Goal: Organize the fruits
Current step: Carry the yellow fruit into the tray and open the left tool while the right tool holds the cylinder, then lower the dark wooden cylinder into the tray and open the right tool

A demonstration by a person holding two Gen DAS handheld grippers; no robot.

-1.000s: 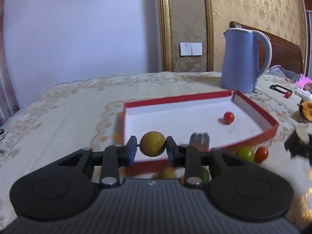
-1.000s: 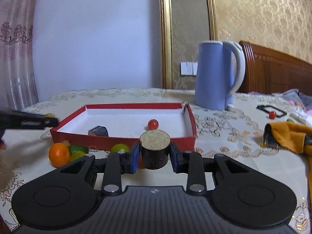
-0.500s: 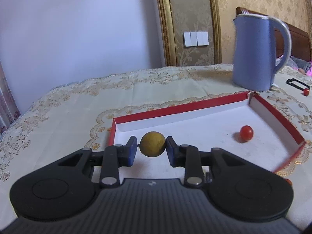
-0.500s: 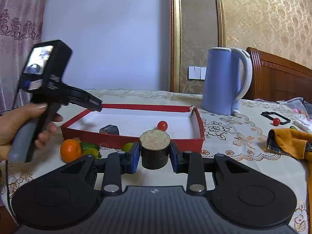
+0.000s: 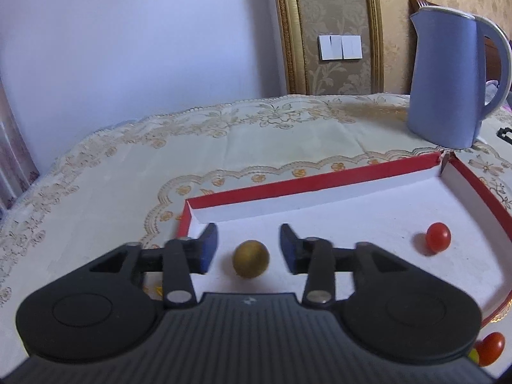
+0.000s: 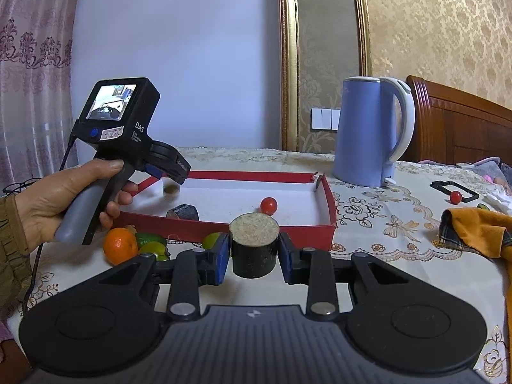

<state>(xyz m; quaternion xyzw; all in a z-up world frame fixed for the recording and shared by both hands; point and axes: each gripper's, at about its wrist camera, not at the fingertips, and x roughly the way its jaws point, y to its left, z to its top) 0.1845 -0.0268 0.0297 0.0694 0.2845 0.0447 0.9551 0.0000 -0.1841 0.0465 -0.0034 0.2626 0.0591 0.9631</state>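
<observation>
Inside the red-walled white tray [image 5: 320, 180], the left gripper [image 5: 249, 247], now spread, has released the round brown fruit [image 5: 251, 258]; the right gripper [image 6: 254, 256] pinches a dark cylindrical piece [image 6: 254, 244], awaiting placement.

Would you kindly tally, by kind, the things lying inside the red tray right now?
Brown round fruit: 1
Red cherry tomato: 1
Lying dark cylinder: 1
Total: 3 inside the red tray.
Not counted: the held dark cylinder in the right gripper, in front of the tray.
</observation>
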